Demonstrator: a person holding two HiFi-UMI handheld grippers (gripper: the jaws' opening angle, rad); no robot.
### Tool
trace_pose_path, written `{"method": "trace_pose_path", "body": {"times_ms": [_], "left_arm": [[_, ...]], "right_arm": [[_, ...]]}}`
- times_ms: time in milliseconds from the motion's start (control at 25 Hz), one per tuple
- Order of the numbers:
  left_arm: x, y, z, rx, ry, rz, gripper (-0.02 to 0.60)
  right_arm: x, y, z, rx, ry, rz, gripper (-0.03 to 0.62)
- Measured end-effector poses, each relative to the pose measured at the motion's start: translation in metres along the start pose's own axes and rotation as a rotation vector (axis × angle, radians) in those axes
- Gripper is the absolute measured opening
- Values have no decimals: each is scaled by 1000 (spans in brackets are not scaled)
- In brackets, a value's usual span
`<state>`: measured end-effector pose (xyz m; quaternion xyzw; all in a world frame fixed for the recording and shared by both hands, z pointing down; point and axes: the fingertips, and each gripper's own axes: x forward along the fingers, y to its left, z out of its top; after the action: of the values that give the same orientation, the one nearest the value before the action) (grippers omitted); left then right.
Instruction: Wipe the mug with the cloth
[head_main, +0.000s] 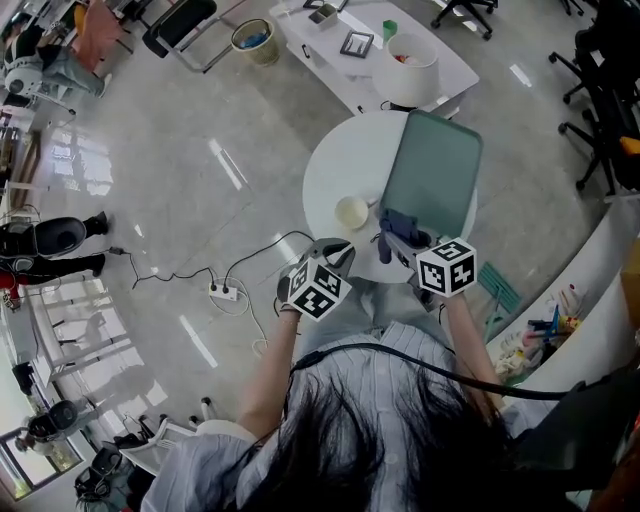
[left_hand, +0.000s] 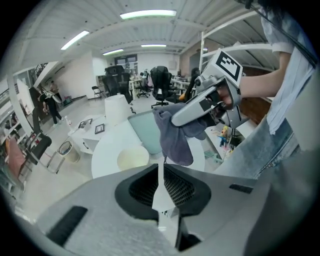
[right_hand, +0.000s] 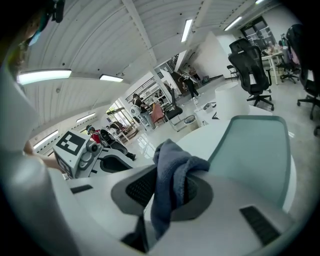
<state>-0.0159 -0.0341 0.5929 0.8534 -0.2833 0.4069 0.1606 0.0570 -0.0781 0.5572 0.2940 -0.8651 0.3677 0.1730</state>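
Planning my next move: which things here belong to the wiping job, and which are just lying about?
Job: cream round mug; blue-grey fabric cloth.
Lying about: green rectangular tray; white power strip on the floor; black picture frame.

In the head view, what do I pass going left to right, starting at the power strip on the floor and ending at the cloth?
power strip → left gripper → mug → cloth, held in the right gripper

Bright, even light from ceiling strip lamps (left_hand: 147, 14); glare streaks the glossy floor (head_main: 225, 165); both gripper views warp, corners black.
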Motion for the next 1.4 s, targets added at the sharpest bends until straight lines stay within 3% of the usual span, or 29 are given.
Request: {"method": "trace_pose_path", "body": {"times_ms": [240, 440, 960, 1400], "left_arm": [[-8, -13, -10, -144, -23, 61, 43], [-13, -15, -8, -182, -47, 99, 43], [-49, -10, -1, -144, -118, 116, 43], [-93, -41, -54, -127, -145, 81, 43]], "right_arm": [[-5, 12, -12, 14, -1, 44, 80], [-4, 16, -20, 16, -8, 67, 80], [-6, 39, -44, 8, -36, 19, 80], [-13, 111, -94, 38, -81, -56, 80]]}}
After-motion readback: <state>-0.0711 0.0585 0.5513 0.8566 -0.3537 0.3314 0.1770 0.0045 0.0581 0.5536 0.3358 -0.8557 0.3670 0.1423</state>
